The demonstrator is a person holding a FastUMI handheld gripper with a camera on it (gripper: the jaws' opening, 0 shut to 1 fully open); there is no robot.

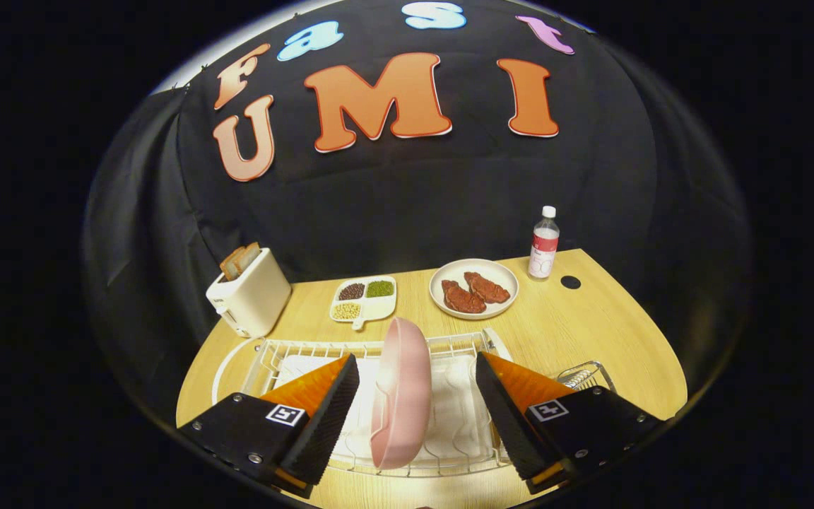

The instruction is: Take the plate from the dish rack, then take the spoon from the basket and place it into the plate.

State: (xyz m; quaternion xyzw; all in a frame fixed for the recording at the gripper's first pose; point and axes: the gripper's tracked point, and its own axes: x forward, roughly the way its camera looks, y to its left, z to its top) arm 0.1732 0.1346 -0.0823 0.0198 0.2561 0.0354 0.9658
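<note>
A pink plate (401, 394) stands on edge in the white wire dish rack (287, 351) on the wooden table. My gripper (417, 385) is open, its two black fingers either side of the plate with a gap on each side, touching nothing. The left finger (328, 410) and right finger (502, 410) hang over the rack. A small wire basket (586, 373) sits at the rack's right end, half hidden behind the right finger; something metal lies in it, too small to tell.
Beyond the rack lie a white divided dish of beans (366, 298) and a white plate with two pieces of meat (474, 288). A white toaster holding bread (249, 291) stands at the back left, a small bottle (543, 244) at the back right.
</note>
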